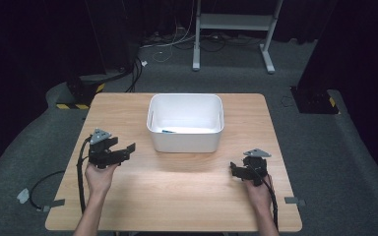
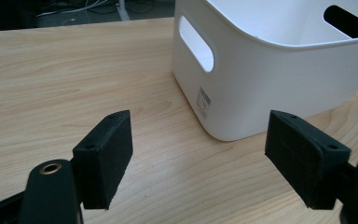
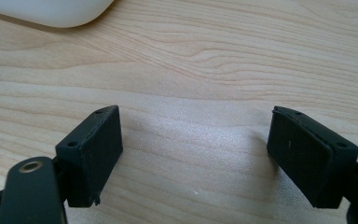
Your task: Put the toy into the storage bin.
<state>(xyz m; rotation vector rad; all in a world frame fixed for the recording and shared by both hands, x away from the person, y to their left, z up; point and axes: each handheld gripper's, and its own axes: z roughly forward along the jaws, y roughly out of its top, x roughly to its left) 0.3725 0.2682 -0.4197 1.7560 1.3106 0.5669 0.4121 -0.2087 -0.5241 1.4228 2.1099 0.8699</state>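
A white plastic bin [image 1: 185, 139] with handle slots stands on the far middle of the wooden table [image 1: 177, 187]; a small blue item [image 1: 167, 131] lies on its floor. My left gripper [image 1: 128, 151] is held to the bin's left, open, jaws empty and aimed toward the bin's near left corner [image 2: 223, 116]. Near the table's right front, my right gripper [image 1: 232, 169] is open too, pointing left over bare wood. Nothing sits between its black pads [image 3: 93, 154], and the bin's bottom edge [image 3: 46, 14] shows at the top left of the right gripper view.
Cables trail from both grippers off the table's front. Beyond the table is grey carpet with a white metal stand [image 1: 234, 29], loose cables [image 1: 167, 46] and a yellow-black striped base [image 1: 76, 104] at the far left.
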